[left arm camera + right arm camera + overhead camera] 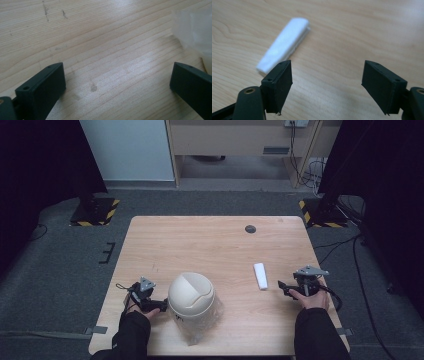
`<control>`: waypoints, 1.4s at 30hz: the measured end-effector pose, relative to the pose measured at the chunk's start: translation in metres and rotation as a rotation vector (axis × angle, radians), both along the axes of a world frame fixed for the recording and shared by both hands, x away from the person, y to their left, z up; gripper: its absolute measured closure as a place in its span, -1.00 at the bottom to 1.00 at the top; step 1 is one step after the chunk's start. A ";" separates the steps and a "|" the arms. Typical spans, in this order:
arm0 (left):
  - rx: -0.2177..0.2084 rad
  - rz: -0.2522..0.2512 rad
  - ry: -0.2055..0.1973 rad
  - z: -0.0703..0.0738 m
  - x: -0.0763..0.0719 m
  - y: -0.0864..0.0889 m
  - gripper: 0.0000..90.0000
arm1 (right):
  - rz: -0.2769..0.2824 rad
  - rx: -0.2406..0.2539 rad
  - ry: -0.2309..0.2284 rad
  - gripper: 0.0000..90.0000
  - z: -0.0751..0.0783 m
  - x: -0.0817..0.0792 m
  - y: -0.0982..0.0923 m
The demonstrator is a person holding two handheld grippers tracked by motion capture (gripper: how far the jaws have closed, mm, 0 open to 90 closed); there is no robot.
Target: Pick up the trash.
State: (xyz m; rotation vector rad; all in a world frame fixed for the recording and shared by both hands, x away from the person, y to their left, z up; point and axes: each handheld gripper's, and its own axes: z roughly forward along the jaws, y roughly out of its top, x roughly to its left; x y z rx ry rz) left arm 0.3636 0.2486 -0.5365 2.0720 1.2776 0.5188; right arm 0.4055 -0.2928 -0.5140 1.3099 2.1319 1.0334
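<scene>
White folded cloth lies lower right of centre, long axis running up the frame, just left of the wide-open right gripper; left gripper, also open, sits beside the helmet.

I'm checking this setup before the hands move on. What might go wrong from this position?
The left gripper, open, sits right beside the white helmet; closing or pushing could slide or roll the rounded shell. Its clear visor reaches toward the near edge of the table, so a shove might send it off. The right gripper is open beside the white folded cloth, not around it, so closing now likely misses.
</scene>
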 end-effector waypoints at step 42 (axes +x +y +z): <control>0.001 0.000 0.001 0.000 0.000 0.000 -1.00 | 0.293 0.160 -0.339 -0.55 0.094 -0.010 0.024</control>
